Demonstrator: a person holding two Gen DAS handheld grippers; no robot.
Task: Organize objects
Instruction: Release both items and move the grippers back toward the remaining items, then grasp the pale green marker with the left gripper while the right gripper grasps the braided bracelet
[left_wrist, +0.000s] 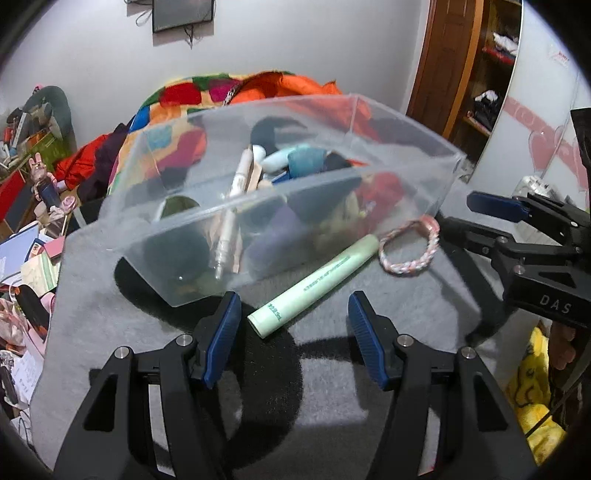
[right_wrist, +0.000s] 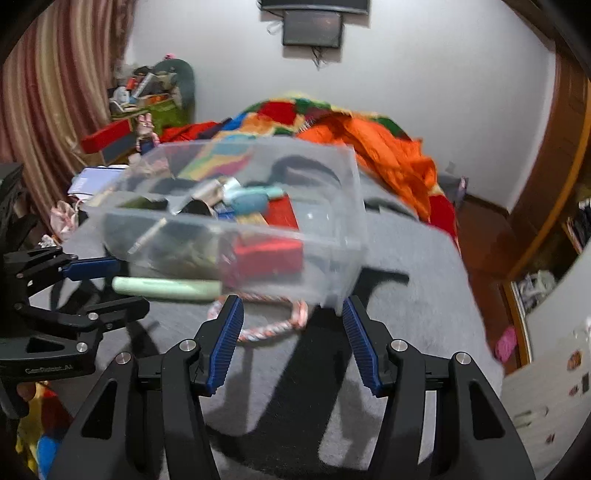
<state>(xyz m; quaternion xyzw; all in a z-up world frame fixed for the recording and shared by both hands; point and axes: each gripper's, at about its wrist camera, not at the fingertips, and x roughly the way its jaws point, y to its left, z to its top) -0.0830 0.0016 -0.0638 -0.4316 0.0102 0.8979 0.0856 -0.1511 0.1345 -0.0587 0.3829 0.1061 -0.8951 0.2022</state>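
A clear plastic box (left_wrist: 417, 184) with dividers sits on a grey mat (left_wrist: 92, 314) and holds several small items. A pale green tube (left_wrist: 314, 280) lies in front of it, with a pink-white braided band (left_wrist: 410, 247) beside it. My left gripper (left_wrist: 291, 325) is open, its jaws either side of the tube's near end. My right gripper (right_wrist: 291, 325) is open, just before the band (right_wrist: 273, 326) and the box (right_wrist: 332, 221). The tube (right_wrist: 166, 288) lies to the left there. The right gripper also shows in the left wrist view (left_wrist: 491, 218), the left gripper in the right wrist view (right_wrist: 107, 284).
A colourful blanket and orange cloth (left_wrist: 266, 88) lie piled behind the box. Cluttered books and boxes (left_wrist: 26, 236) are at the left. A wooden wardrobe (left_wrist: 461, 66) stands at the right. A yellow cloth (left_wrist: 532, 387) lies below the mat's right edge.
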